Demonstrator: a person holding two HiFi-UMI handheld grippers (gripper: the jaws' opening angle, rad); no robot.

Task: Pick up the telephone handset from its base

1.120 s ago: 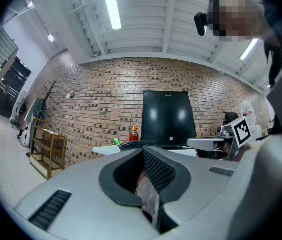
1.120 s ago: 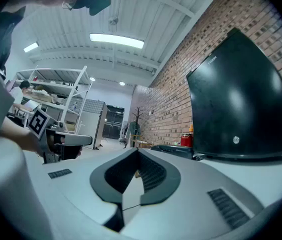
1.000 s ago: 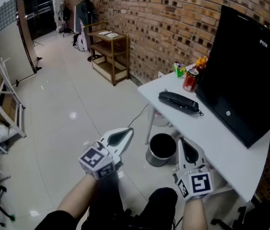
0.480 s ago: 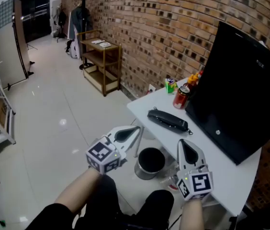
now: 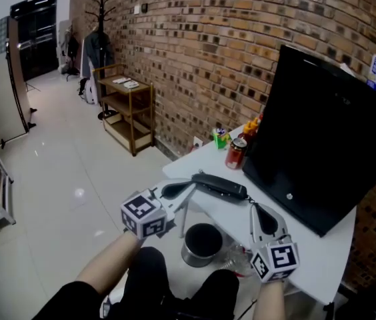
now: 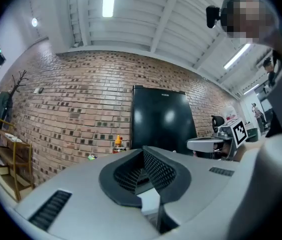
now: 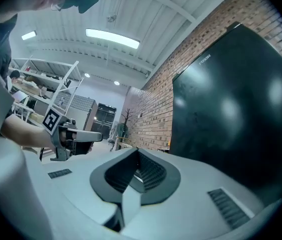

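Long, slim black plastic handset (image 5: 220,186) flat on smooth white tabletop (image 5: 315,252). Left claw (image 5: 187,189) and right claw (image 5: 260,211) pinched closed, empty, near tabletop edge.

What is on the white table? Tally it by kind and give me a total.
On the table:
Monitor: 1
Phone: 1
Red can: 1
Bottle: 1
Green item, too small to identify: 1
Total: 5
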